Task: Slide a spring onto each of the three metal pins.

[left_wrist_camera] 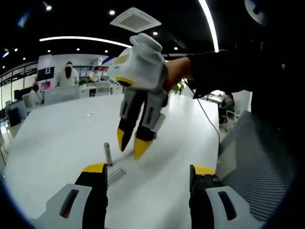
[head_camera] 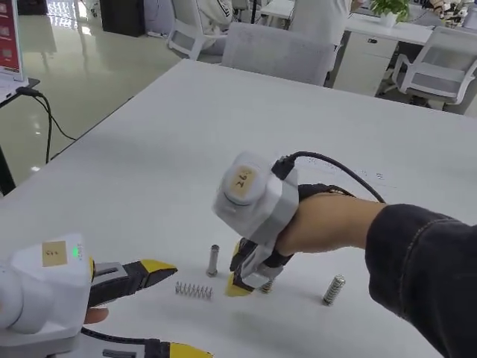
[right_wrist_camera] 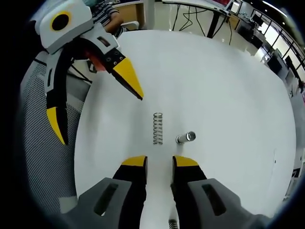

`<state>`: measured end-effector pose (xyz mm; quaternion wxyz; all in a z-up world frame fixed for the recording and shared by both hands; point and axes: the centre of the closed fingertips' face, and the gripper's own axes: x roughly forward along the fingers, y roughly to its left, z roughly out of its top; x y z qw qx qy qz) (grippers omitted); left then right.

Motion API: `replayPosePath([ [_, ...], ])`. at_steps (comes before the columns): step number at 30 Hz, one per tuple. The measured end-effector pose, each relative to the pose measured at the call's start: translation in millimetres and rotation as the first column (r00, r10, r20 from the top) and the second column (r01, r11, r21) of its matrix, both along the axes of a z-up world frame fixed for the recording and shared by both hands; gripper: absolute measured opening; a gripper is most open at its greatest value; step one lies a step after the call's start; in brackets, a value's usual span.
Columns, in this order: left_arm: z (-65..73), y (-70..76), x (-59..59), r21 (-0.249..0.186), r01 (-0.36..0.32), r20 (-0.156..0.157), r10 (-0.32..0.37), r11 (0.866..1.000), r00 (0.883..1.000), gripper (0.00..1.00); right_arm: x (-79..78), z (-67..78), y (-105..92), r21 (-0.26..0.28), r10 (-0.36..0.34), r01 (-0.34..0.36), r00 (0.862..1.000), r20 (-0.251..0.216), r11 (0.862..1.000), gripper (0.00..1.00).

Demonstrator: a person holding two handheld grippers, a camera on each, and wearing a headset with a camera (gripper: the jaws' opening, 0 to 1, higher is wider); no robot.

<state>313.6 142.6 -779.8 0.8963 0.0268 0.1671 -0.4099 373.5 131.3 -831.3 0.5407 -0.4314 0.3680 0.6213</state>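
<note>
A loose spring point(head_camera: 194, 290) lies flat on the white table point(head_camera: 223, 134), beside a bare upright metal pin point(head_camera: 214, 260). Another pin with a spring on it point(head_camera: 334, 290) stands to the right. My right gripper point(head_camera: 242, 287) points down just right of the bare pin, its jaws a little apart with nothing between the tips. A coil point(head_camera: 266, 286) shows right behind it. In the right gripper view, the spring point(right_wrist_camera: 157, 128) and pin point(right_wrist_camera: 186, 137) lie just ahead of the right gripper point(right_wrist_camera: 160, 162). My left gripper point(head_camera: 175, 309) is wide open and empty, near the spring point(left_wrist_camera: 116, 175).
Office chairs point(head_camera: 276, 48) and desks point(head_camera: 387, 33) stand beyond the table's far edge. A black cable point(head_camera: 335, 164) trails from the right gripper across the table. The table's near left edge runs close to the left gripper.
</note>
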Motion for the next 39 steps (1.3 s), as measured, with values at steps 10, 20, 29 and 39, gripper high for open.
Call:
replayPosePath([
  [10,-0.5,3.7,0.7,0.001,-0.008,-0.002,0.008,1.0,1.0,0.65,-9.4,-10.8,16.7,0.025,0.013,-0.013,1.0,-0.007,1.0,0.16],
  [20,-2.3,8.4,0.3,0.002,-0.014,-0.007,0.014,1.0,1.0,0.65,-8.2,-21.4,26.2,0.03,0.002,-0.002,1.0,-0.005,1.0,0.14],
  [29,-2.5,9.0,0.0,0.005,-0.014,-0.008,0.014,1.0,1.0,0.65,-9.0,-28.6,25.7,0.023,-0.001,0.001,1.0,0.0,1.0,0.13],
  [39,-1.7,9.5,-0.5,0.005,-0.017,-0.009,0.017,1.0,1.0,0.65,-10.4,-33.2,25.9,0.016,0.009,-0.01,1.0,0.008,1.0,0.11],
])
